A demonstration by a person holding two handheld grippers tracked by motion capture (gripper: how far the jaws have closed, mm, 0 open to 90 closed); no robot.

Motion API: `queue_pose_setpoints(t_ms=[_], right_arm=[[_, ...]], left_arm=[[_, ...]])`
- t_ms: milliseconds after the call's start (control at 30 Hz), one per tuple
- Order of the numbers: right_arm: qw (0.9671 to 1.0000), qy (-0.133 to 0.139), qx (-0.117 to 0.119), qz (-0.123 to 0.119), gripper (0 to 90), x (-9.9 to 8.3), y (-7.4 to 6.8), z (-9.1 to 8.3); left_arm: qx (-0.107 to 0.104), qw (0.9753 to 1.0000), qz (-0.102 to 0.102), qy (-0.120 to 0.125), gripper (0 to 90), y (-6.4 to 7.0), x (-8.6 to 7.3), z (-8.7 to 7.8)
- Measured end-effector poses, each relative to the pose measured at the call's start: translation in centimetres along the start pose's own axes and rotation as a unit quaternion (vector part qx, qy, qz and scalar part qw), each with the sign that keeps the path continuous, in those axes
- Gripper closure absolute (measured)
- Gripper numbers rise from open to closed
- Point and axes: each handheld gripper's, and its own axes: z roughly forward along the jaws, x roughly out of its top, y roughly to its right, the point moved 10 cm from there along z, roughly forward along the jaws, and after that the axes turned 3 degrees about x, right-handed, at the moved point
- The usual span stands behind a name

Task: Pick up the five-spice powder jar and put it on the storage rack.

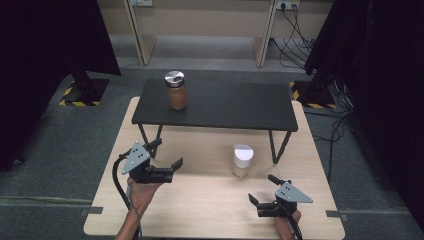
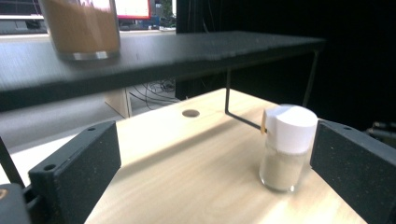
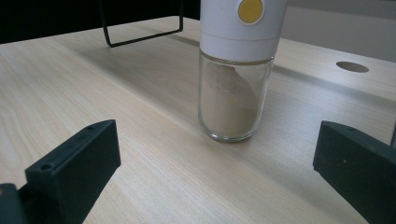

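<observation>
White-capped shaker [image 1: 243, 160] sits upright mid-surface [image 1: 200, 210], near the black shelf [image 1: 215, 105] – left hand-held gripper [image 1: 167, 152] and right hand-held gripper [image 1: 263, 188] both spread wide, neither touching it.

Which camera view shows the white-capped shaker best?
The right gripper view: the white-capped shaker stands close and sharp, with its yellow button and beige powder visible. The left gripper view shows it smaller, near the right jaw. The high view shows it small, from above.

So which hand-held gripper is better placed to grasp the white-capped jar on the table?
Probably the right hand-held gripper: open, the white-capped jar stands close, centred between its jaws. The left hand-held gripper, also open, sees it farther off, toward one jaw.
</observation>
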Motion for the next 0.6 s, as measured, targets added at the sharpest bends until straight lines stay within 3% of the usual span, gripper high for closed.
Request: queue_pose_setpoints(t_ms=[267, 500, 600], right_arm=[[1.0, 0.0, 0.0, 0.0, 0.5, 0.0, 0.0, 0.0], [1.0, 0.001, 0.0, 0.002, 0.5, 0.0, 0.0, 0.0], [1.0, 0.003, 0.002, 0.001, 0.5, 0.0, 0.0, 0.0]], left_arm=[[-0.005, 0.9997, 0.003, -0.022, 0.8, 0.4, -3.7, 0.2], [-0.002, 0.9995, -0.017, -0.027, 1.0, 0.6, -7.0, -0.2], [0.0, 0.9992, -0.035, -0.019, 1.3, 0.6, -8.3, -0.7]])
